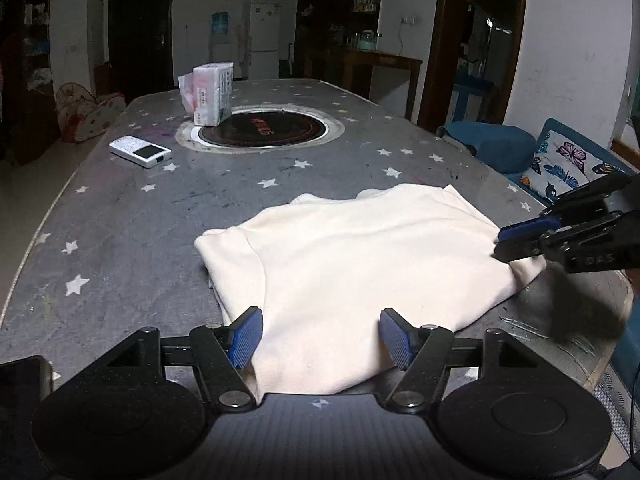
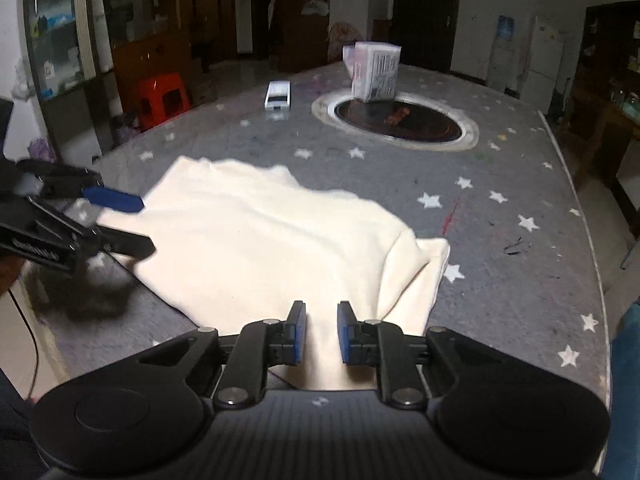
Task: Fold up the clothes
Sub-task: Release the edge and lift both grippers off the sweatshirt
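Note:
A cream garment, partly folded, lies on the grey star-patterned table; it also shows in the right wrist view. My left gripper is open wide, its blue pads on either side of the garment's near edge. It also shows in the right wrist view at the garment's left corner. My right gripper is open with a narrow gap, cloth between its pads at the near edge. In the left wrist view the right gripper sits at the garment's right edge.
A white remote lies far left on the table. A tissue pack stands by a round black inset hob. A blue sofa with a butterfly cushion is beyond the table's right edge. A red stool stands on the floor.

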`<state>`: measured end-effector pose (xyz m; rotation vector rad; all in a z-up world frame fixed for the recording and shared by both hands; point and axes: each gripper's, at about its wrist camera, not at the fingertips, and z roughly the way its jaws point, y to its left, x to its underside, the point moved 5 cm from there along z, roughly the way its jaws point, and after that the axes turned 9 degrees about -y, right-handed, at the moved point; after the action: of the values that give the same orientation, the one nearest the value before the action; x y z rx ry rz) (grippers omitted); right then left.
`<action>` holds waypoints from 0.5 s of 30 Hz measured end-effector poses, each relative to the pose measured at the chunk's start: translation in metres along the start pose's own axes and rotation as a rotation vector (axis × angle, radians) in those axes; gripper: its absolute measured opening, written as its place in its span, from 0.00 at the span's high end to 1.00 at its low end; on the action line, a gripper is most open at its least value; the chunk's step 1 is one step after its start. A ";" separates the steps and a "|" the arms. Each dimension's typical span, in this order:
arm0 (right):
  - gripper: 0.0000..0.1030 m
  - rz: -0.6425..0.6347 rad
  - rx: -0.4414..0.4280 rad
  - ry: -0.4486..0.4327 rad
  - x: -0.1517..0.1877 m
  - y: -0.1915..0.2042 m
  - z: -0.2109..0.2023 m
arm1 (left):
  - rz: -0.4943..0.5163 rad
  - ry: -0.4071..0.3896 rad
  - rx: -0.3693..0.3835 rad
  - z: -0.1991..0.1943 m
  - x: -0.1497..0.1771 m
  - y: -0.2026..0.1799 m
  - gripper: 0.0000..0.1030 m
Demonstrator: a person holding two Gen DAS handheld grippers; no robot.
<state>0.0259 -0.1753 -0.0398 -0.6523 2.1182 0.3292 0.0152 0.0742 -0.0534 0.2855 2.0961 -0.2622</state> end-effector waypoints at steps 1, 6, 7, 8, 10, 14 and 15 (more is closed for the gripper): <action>0.84 0.000 0.000 0.001 0.002 0.000 -0.002 | 0.001 0.001 0.001 0.000 0.001 0.000 0.33; 0.84 0.011 0.010 0.037 0.020 -0.003 -0.003 | 0.002 0.013 -0.010 0.002 0.006 0.004 0.33; 0.84 0.016 0.012 0.041 0.023 -0.004 -0.004 | -0.002 0.015 -0.012 0.002 0.006 0.005 0.33; 0.84 0.021 0.013 0.040 0.023 -0.005 -0.006 | -0.007 0.015 -0.010 0.001 0.006 0.005 0.33; 0.84 0.022 0.017 0.037 0.023 -0.006 -0.011 | -0.012 0.010 -0.008 -0.001 0.005 0.006 0.33; 0.84 0.033 0.021 0.053 0.029 -0.012 -0.011 | -0.006 0.021 -0.018 0.002 0.009 0.007 0.33; 0.84 0.033 0.022 0.057 0.030 -0.012 -0.010 | -0.001 0.023 -0.022 0.002 0.010 0.007 0.33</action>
<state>0.0110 -0.1999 -0.0583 -0.6214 2.1859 0.3088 0.0138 0.0814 -0.0630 0.2754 2.1204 -0.2371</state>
